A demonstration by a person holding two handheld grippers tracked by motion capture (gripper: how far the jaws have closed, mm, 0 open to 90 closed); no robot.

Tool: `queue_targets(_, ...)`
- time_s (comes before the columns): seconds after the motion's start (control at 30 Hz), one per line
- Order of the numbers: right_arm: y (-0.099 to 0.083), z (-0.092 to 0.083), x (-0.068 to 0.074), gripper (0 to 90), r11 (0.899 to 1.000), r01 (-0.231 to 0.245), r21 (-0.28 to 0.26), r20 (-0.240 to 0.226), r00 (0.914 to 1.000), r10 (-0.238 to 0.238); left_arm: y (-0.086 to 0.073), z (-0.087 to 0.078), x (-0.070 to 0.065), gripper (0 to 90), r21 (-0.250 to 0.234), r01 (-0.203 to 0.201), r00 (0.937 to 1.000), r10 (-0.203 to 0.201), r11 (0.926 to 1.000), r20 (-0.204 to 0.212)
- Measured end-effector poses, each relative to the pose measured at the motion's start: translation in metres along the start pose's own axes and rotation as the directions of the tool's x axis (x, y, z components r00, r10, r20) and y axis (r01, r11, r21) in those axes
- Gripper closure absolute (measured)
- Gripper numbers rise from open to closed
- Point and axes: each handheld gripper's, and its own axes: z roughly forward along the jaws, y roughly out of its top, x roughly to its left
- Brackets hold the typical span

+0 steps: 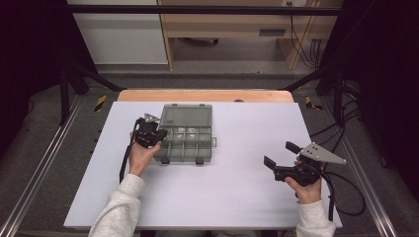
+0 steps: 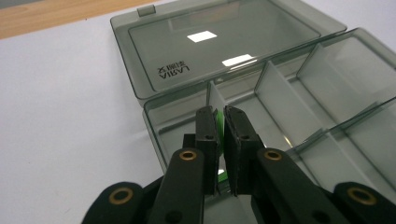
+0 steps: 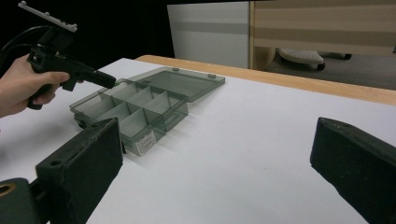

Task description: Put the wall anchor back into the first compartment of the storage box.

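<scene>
A smoky grey compartment box (image 1: 197, 143) lies open on the white table, its lid (image 1: 188, 115) flat behind it. My left gripper (image 1: 164, 140) hangs over the box's far left compartment (image 2: 177, 123), shut on a small green piece (image 2: 219, 122) that shows as a thin strip between the pads. In the right gripper view, the left gripper (image 3: 110, 83) tips down at the box (image 3: 140, 100), the green piece (image 3: 113, 85) at its tip. My right gripper (image 1: 280, 154) rests at the table's right, open and with nothing in it, with jaws wide apart (image 3: 217, 135).
The white table (image 1: 232, 197) ends in a wooden edge (image 1: 207, 95) at the far side. Cables (image 1: 346, 192) trail from the right gripper near the right edge. Black frame posts (image 1: 64, 89) stand at both sides, with cabinets behind.
</scene>
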Motion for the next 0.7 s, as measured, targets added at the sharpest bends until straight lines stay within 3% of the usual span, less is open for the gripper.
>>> queue_targets(0.13, 0.000, 0.000, 0.000, 2.7, 1.000, -0.001, -0.002, 0.001, 1.0000, 0.001, -0.003, 0.005, 0.000, 84.2, 0.017, 0.010, 0.9999, -0.010, 0.9998, -0.007)
queue_targets(0.3, 0.000, 0.001, 0.000, 2.7, 1.000, 0.001, -0.003, 0.001, 1.0000, -0.001, -0.005, 0.008, 0.001, 83.9, 0.061, -0.006, 0.9999, 0.007, 0.9981, -0.013)
queue_targets(0.43, 0.000, 0.000, 0.000, 2.7, 1.000, 0.001, -0.003, 0.001, 1.0000, -0.001, -0.005, 0.007, 0.001, 81.8, 0.064, -0.006, 0.9998, 0.007, 0.9979, -0.017)
queue_targets(0.57, 0.000, 0.000, 0.000, 2.7, 1.000, 0.004, -0.003, -0.002, 1.0000, -0.004, -0.004, 0.004, 0.001, 79.1, 0.044, 0.010, 0.9999, -0.009, 0.9990, -0.013)
queue_targets(0.6, 0.000, 0.000, 0.000, 2.7, 1.000, 0.003, -0.003, -0.002, 1.0000, -0.003, -0.003, 0.000, 0.001, 77.3, 0.015, 0.032, 0.9995, -0.032, 0.9994, -0.008)
queue_targets(0.7, 0.000, 0.000, 0.000, 2.7, 1.000, 0.003, -0.003, -0.002, 1.0000, -0.003, -0.002, -0.012, 0.002, 73.8, -0.024, 0.041, 0.9991, -0.041, 0.9989, 0.008)
